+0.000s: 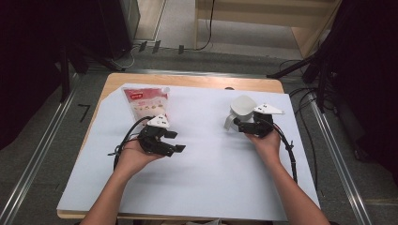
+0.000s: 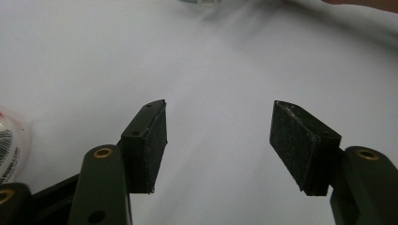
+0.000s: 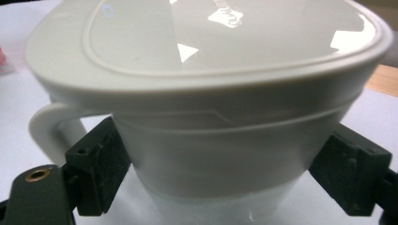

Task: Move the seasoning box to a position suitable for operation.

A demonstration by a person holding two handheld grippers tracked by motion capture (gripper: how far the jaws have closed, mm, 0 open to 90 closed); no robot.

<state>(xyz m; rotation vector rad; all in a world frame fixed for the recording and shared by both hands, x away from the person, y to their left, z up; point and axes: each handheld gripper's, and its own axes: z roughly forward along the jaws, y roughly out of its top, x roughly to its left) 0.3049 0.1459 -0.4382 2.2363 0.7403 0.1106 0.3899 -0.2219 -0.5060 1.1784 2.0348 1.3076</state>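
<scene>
A white lidded jug [image 1: 241, 107] with a side handle stands at the back right of the white mat [image 1: 206, 168]. My right gripper [image 1: 238, 123] is shut on it from the near side. In the right gripper view both black pads [image 3: 101, 164] press on the jug's [image 3: 211, 93] lower wall, with the handle at the left. At the back left lies a white and red pouch [image 1: 145, 103] with a spout. My left gripper [image 1: 177, 141] rests in front of the pouch, pointing right. It is open, and only bare mat lies between the fingers of the left gripper [image 2: 218, 140].
The mat covers most of a wooden table [image 1: 187, 80]. A corner of the pouch [image 2: 9, 145] shows beside the left jaw. Black cables [image 1: 291, 154] trail from both grippers over the mat. Metal rails [image 1: 338, 154] and dark equipment flank the table.
</scene>
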